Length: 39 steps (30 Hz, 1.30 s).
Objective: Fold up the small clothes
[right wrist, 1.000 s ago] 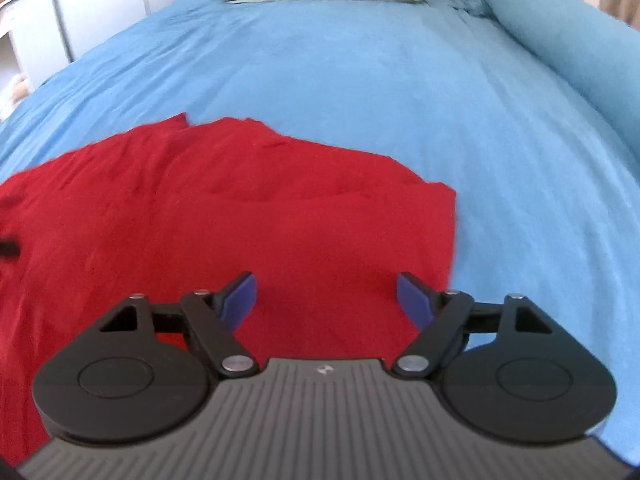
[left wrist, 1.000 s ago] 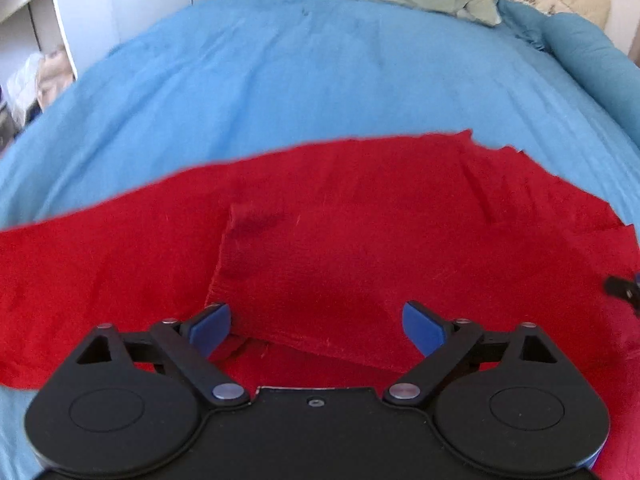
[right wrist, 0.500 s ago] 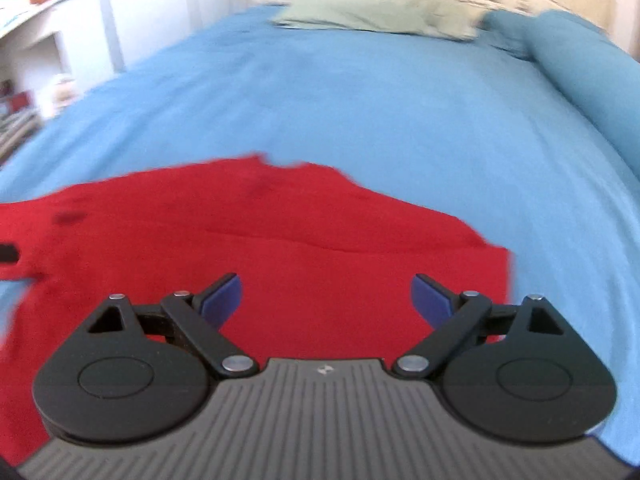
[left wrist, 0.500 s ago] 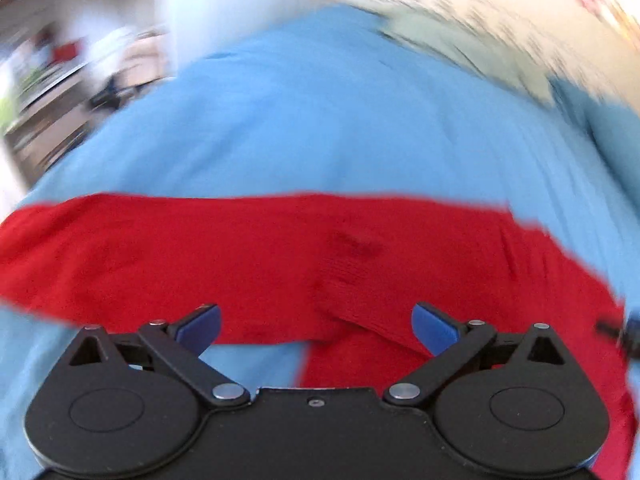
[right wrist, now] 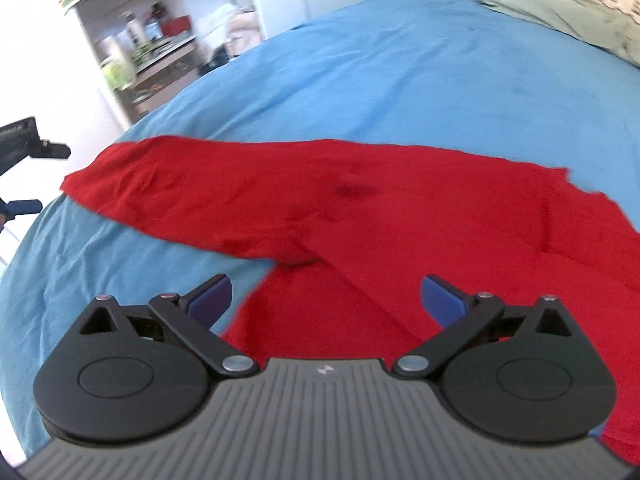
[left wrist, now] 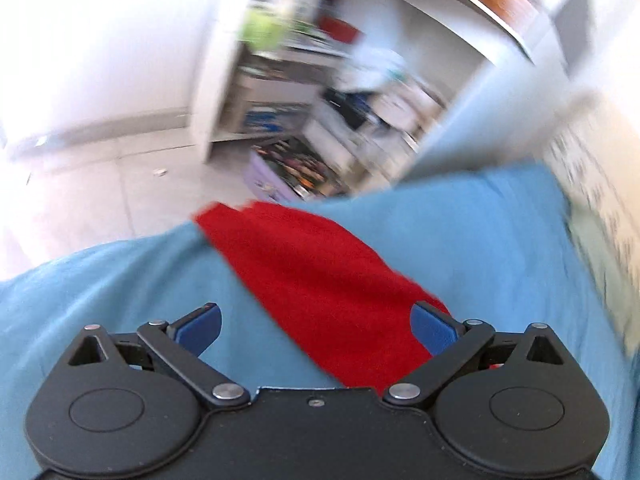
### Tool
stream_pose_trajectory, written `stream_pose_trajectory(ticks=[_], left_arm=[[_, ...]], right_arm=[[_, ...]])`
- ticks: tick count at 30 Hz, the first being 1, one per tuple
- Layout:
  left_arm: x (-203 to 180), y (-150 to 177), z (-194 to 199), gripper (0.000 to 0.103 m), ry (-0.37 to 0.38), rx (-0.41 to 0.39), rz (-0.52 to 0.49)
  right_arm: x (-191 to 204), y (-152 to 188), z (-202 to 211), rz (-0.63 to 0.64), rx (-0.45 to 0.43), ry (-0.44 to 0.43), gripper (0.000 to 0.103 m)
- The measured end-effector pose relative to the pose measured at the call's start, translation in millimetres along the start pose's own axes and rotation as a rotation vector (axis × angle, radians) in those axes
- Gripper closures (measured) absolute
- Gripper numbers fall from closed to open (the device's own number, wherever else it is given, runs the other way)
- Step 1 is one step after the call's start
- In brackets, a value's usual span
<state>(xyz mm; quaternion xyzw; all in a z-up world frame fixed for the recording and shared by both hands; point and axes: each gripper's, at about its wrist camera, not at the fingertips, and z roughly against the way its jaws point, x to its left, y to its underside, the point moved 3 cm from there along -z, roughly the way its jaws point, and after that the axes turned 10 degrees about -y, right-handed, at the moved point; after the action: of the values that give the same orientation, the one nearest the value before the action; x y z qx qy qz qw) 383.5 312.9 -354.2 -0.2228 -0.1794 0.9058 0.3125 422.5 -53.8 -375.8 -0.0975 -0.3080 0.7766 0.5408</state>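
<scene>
A red garment [right wrist: 400, 216] lies spread on the blue bed cover [right wrist: 360, 60]. In the left wrist view one long red sleeve [left wrist: 320, 272] runs from between my fingers to the bed's edge. My left gripper [left wrist: 316, 326] is open and empty, hovering over the near part of that sleeve. My right gripper [right wrist: 326, 300] is open and empty above the garment's body, where the sleeve joins it. The left gripper's fingertips [right wrist: 24, 206] show at the far left of the right wrist view, beyond the sleeve's end.
The bed's edge [left wrist: 120, 248] drops to a pale tiled floor [left wrist: 100, 184]. White shelves [left wrist: 320, 92] full of clutter stand beyond it. A green pillow [right wrist: 560, 12] lies at the head of the bed.
Both grippers swung left. The left wrist view turned from the garment's body to the sleeve and the bed's edge. The right one now faces the sleeve joint. Both stayed open.
</scene>
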Motion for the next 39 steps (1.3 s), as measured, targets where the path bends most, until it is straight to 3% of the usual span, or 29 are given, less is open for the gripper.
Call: stream_pose_trajectory(ticks=[3,7,13,15,20,22,25,29,34,39], left_arm=[[20.3,-14.7,-19.1,0.007,0.023,0.000,0.129],[30.3,-24.8,-44.5,0.023,0.060,0.008,0.220],[27.8,-31.8,-51.6,0.030,0.034,-0.046,0.224],[30.1,-33.8,-56.9,0.040,0.025,-0.050,0.232],[34.6,-36.0,-63.3,0.083,-0.027,-0.041,0.239],[34.0,-35.2,-63.7,0.091,-0.024,-0.039,0.223],[27.4,-35.9,-59.7,0.095,-0.032,-0.052,0.194],[4.1,-39.3,-40.8,0.096,0.043,-0.096,0.157],[-54.3,-33.7,-6.7,0.096,0.190,-0.144,0.081],[-149.5,0.5,32.5,0.096,0.386,-0.117,-0.050]], right_arm=[[10.6,-1.2,-15.8,0.021,-0.008,-0.019,0.000],[17.5,-2.7,-32.3,0.045,-0.015,-0.009,0.000],[16.3,-7.3,-42.4,0.031,-0.042,0.005,0.000],[14.0,-9.1,-42.6,0.025,-0.048,0.004,0.000],[7.7,-13.8,-38.3,0.057,-0.088,0.070,0.000],[-2.0,-15.8,-36.9,0.045,-0.110,0.111,0.000],[-22.9,-13.0,-43.0,0.015,-0.110,0.217,0.000],[-49.2,0.8,-58.7,-0.015,-0.075,0.376,0.000],[-63.0,16.9,-67.0,-0.072,-0.095,0.363,0.000],[-66.1,11.9,-51.9,-0.084,-0.118,0.359,0.000]])
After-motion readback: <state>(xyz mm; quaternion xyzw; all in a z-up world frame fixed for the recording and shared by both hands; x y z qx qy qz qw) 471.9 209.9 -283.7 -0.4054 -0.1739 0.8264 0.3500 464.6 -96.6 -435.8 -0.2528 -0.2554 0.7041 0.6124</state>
